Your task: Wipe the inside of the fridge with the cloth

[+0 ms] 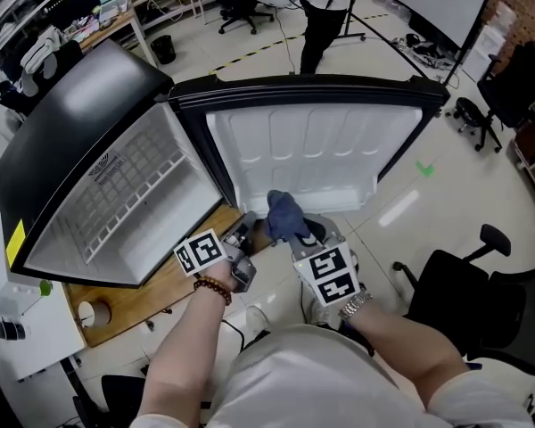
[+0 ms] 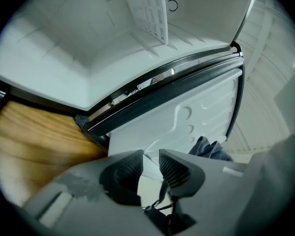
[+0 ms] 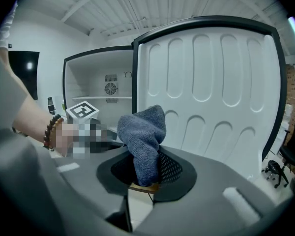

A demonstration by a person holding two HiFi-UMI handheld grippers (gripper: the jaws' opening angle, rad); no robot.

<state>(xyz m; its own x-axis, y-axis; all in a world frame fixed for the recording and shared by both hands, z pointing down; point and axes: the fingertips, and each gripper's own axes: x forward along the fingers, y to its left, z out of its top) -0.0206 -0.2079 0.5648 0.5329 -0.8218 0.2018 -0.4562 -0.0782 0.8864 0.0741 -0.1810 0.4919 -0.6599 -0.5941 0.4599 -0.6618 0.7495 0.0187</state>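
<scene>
Right gripper [image 3: 146,167] is pinching the cloth [image 3: 142,129] by a bunched end. It's looking soft, light and floppy, so probably gripping fine. Left gripper [image 2: 150,167] is sitting spread, holding nothing.

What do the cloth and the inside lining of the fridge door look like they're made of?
The cloth looks like blue-grey microfibre or terry: matte, fuzzy nap. The door lining is probably moulded white plastic: smooth, slightly glossy, with pressed rounded ribs.

Nubby blue cloth [image 3: 142,136]; smooth glossy fridge [image 1: 312,150] plastic.
</scene>
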